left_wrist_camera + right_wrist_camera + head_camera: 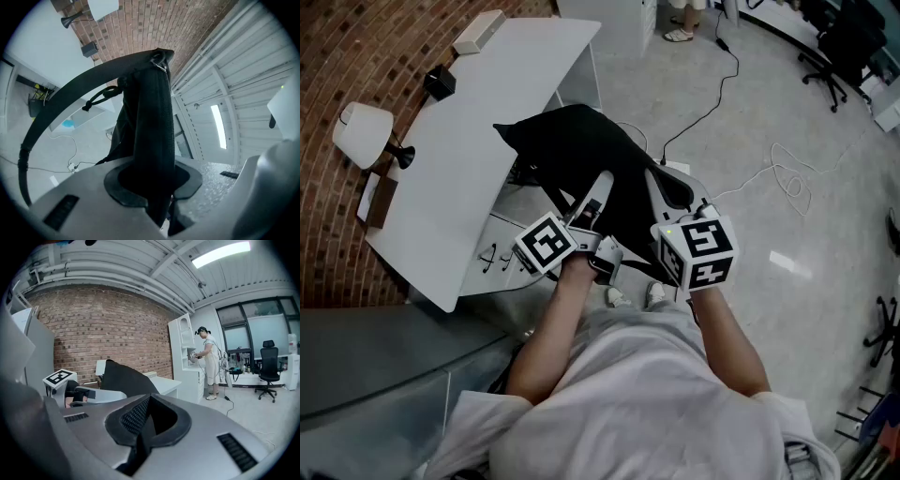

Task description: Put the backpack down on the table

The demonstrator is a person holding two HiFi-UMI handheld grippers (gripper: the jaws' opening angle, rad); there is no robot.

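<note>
The black backpack (577, 150) hangs in the air by the near edge of the white table (469, 178), its top corner just over that edge. My left gripper (598, 190) is shut on one of its black straps (152, 136), which runs up between the pads to a metal ring. My right gripper (675, 194) is beside it at the right, over the bag's lower part. In the right gripper view its jaws (147, 423) are shut with nothing clearly between them, and the backpack (123, 378) shows to the left, apart from them.
On the table are a white lamp (364, 131), a small black box (439, 82), a white device (478, 31) and a brown book (382, 202). Cables (792, 178) lie on the floor. A person (208, 362) stands by a white cabinet; an office chair (269, 366) is beyond.
</note>
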